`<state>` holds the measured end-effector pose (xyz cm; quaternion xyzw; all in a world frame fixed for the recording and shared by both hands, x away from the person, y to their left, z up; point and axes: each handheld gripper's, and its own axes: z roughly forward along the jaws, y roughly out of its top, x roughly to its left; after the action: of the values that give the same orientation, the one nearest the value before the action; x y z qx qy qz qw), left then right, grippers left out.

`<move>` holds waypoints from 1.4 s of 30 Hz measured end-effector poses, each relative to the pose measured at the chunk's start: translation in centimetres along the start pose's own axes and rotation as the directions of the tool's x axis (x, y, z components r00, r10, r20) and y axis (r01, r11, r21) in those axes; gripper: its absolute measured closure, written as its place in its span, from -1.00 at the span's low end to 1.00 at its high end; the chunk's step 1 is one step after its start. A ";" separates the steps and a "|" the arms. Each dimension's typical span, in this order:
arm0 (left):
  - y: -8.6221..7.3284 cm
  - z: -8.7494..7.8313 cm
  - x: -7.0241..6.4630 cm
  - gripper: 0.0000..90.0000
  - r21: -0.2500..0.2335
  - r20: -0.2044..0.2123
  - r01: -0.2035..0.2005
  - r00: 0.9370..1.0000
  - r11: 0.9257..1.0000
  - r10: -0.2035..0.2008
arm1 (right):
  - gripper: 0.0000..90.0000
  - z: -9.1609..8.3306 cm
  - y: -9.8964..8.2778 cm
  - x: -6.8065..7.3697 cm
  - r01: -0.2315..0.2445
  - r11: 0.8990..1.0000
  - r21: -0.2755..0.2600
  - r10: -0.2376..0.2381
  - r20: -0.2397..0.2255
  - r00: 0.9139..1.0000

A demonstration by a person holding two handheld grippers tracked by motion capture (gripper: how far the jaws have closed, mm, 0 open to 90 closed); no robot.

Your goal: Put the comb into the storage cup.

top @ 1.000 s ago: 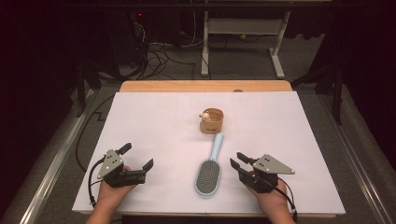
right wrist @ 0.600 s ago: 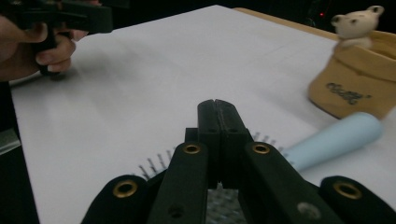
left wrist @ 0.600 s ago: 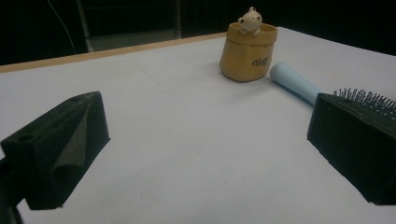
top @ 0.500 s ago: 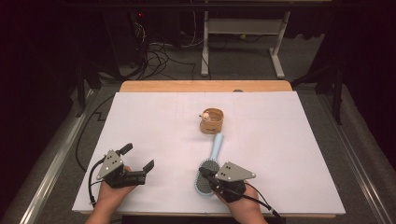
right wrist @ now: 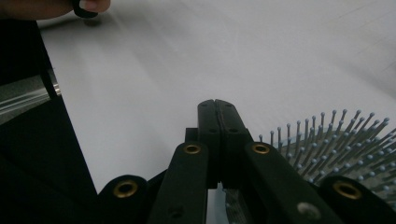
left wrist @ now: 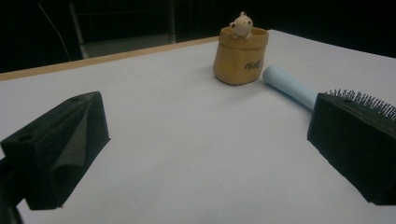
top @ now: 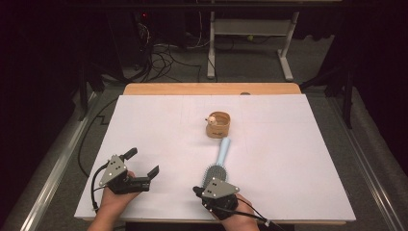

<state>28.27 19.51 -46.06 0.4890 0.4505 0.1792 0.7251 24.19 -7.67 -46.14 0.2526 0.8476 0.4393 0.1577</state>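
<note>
The right gripper is sitting at the near edge of the white table, just beside the bristled head of the hairbrush, and its jaws are pressing flat against each other with nothing between them; they have just been closing. In the right gripper view the closed tips are lying alongside the bristles rather than around any part of the brush, so this looks like a nudge or a line-up rather than a grip. The brush is lying bristles up near the front middle of the table, its pale blue handle pointing away toward the small tan pouch, whose rim is carrying a tiny bear figure. The left gripper is waiting well apart at the left, jaws standing wide and empty, probably to keep clear.
</note>
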 end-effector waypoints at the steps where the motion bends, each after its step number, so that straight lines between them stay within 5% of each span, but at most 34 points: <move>1: 0.0 0.0 0.0 -1.00 0.001 -0.001 0.003 1.000 1.000 -0.003 | 1.00 0.0 0.0 0.0 0.000 1.000 0.002 0.000 -0.001 1.000; 25: 0.0 -0.2 -0.3 -1.00 0.006 0.024 0.004 1.000 1.000 -0.004 | 1.00 -2.8 -1.4 -0.6 0.029 0.999 0.037 -0.032 0.081 0.996; 42: -0.1 -0.2 -0.4 -1.00 0.011 0.036 0.015 0.999 1.000 -0.016 | 1.00 -5.9 -3.2 -2.8 -0.006 0.999 0.050 -0.001 0.147 0.989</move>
<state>27.86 19.33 -45.94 0.4927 0.4421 0.1623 0.7318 22.71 -14.68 -45.31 0.2892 0.8441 0.3982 0.2127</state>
